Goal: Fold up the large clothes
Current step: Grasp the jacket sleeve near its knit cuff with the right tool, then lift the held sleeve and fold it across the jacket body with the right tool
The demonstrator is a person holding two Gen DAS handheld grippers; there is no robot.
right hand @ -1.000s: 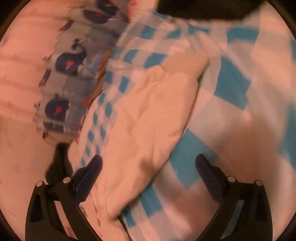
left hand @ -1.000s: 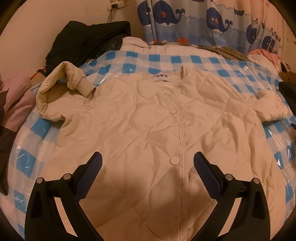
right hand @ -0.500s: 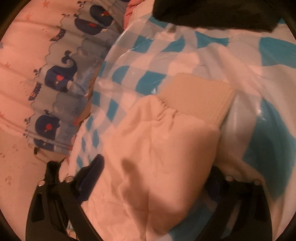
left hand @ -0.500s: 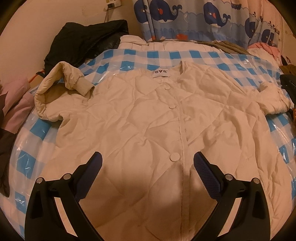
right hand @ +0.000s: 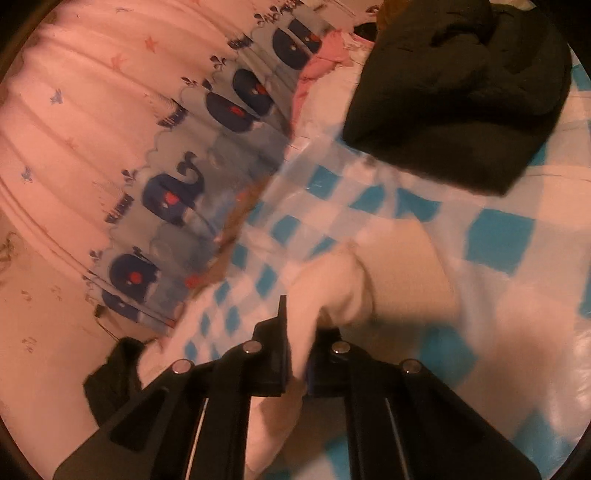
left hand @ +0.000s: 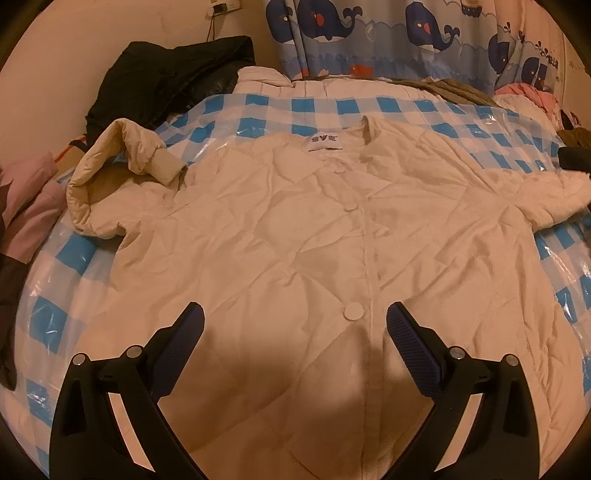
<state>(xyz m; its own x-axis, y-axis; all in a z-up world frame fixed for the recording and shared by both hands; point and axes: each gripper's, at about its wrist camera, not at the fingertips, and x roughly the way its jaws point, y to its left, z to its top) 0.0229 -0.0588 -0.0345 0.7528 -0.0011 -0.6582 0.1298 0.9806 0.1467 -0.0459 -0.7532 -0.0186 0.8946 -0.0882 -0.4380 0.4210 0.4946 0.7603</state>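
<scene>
A cream quilted jacket (left hand: 295, 236) lies front up and buttoned on a blue and white checked sheet (left hand: 258, 107). Its left sleeve (left hand: 122, 162) is folded back, with the ribbed cuff by the shoulder. Its right sleeve (left hand: 554, 199) stretches to the right edge. My left gripper (left hand: 295, 328) is open and empty above the jacket's lower front, by a button (left hand: 352, 311). My right gripper (right hand: 299, 354) is shut on the right sleeve (right hand: 332, 291) just behind its beige ribbed cuff (right hand: 406, 273).
A black garment (left hand: 173, 74) is piled at the back left, pink clothes (left hand: 26, 206) at the left edge. A whale-print curtain (left hand: 369, 33) hangs behind the bed. In the right wrist view a black garment (right hand: 454, 85) lies on the checked sheet (right hand: 498, 236) beyond the cuff.
My right gripper moved onto the right sleeve and closed on it, then tilted. My left gripper stayed open and barely moved.
</scene>
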